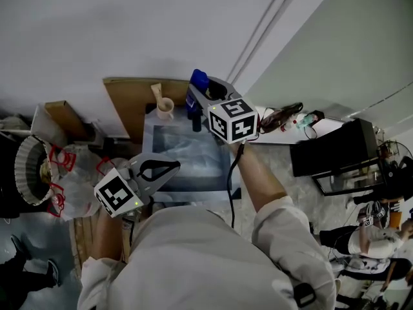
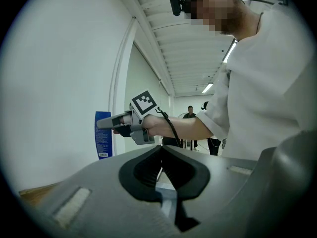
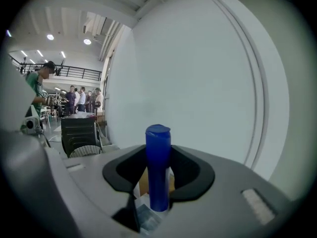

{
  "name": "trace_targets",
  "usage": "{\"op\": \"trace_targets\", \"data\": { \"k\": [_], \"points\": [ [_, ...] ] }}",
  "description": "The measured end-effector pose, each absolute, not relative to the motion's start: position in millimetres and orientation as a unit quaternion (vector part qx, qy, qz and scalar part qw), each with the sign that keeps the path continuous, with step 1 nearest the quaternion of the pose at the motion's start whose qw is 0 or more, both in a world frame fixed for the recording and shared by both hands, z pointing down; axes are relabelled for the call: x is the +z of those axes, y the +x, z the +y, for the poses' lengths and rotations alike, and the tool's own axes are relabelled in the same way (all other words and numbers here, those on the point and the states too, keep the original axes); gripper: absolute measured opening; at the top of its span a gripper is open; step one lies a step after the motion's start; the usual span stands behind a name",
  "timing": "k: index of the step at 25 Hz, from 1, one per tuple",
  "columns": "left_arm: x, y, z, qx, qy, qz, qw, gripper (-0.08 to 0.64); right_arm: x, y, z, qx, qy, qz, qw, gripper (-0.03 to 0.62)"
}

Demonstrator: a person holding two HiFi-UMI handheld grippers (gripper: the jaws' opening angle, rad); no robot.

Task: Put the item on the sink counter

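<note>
A tall blue bottle with a flat cap stands upright between the jaws of my right gripper, which is shut on it. In the head view the blue bottle hangs over the far edge of the steel sink, near the wooden counter. My right gripper holds it there. My left gripper is shut and empty, over the sink's near left side. The left gripper view shows its pads closed together, with the right gripper and the bottle beyond, close to the white wall.
A pale cup with a wooden utensil stands on the counter beside the sink. A cardboard box and white bags with red handles lie at the left. A black screen and other people are at the right.
</note>
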State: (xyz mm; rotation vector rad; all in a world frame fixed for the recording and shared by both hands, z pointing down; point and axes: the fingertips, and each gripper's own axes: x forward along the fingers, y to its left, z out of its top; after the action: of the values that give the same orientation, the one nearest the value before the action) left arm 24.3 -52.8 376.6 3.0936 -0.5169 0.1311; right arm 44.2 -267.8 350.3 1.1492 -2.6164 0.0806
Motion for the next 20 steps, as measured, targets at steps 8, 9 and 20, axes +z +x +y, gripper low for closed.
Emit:
{"op": "trace_targets", "data": {
  "k": [8,9,20],
  "points": [
    [378,13,-58,0.047,0.985,-0.165,0.011,0.006,374,49,-292,0.035,0.442,-0.885,0.143,0.150],
    [378,12,-60,0.047,0.985,-0.166,0.012,0.006,377,49,-295,0.037,0.446,-0.883,0.143,0.150],
    [384,-7,-72,0.047,0.984,-0.172,0.018,0.006,414,49,-323,0.047,0.484,-0.861,0.146,0.150]
  ]
}}
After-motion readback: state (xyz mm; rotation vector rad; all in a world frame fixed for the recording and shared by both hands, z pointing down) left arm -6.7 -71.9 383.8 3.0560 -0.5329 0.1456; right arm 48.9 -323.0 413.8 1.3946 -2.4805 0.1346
